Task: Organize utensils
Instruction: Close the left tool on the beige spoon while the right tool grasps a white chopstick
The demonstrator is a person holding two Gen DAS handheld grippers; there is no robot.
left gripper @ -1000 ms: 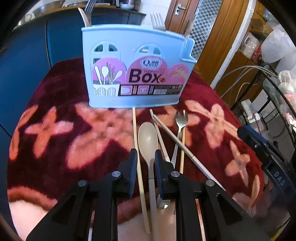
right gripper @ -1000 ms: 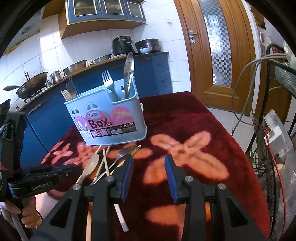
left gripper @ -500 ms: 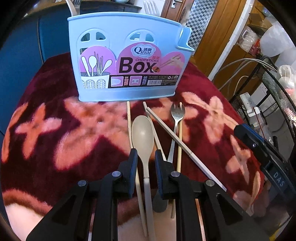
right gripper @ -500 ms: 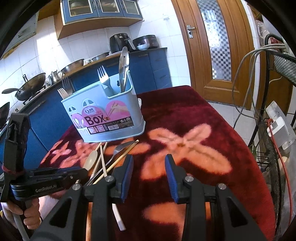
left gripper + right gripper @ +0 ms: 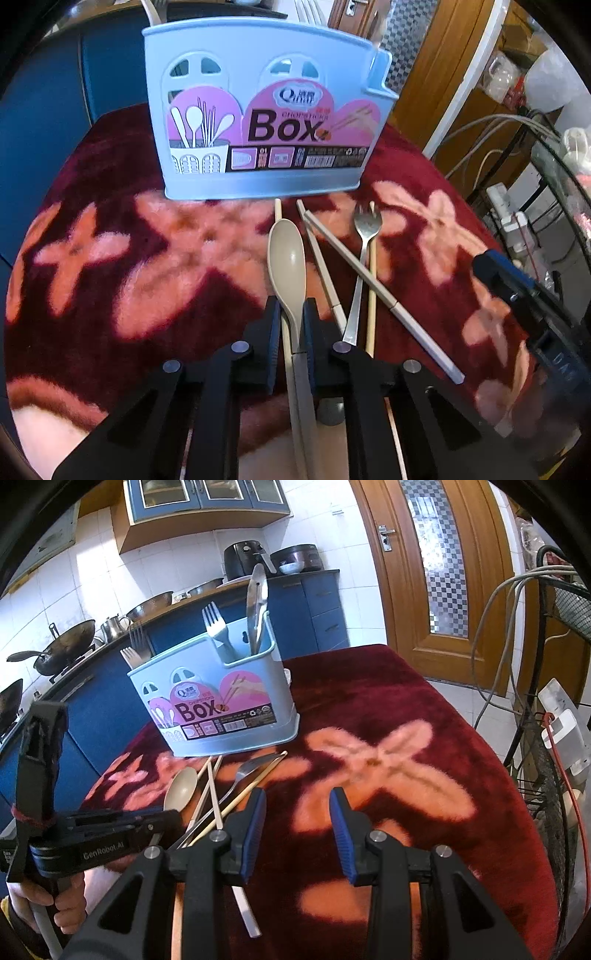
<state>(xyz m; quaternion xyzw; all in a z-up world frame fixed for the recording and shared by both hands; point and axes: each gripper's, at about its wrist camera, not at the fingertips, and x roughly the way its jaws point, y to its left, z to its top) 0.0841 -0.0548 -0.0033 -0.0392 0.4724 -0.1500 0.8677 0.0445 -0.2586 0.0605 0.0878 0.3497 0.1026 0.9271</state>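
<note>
Nearest left camera, left gripper (image 5: 291, 321) just narrowed, jaws now pinching neck of beige spoon (image 5: 287, 258) lying on red flowered surface (image 5: 110, 280). Beside spoon: chopsticks (image 5: 354, 267) and metal fork (image 5: 364, 236), loosely crossed, toward surface middle. Right gripper (image 5: 297, 812) hovers over surface, jaws spread, nothing between them. Farther, near surface's far edge, blue utensil box (image 5: 266, 122) stands upright, forks (image 5: 216, 629) in it.
</note>
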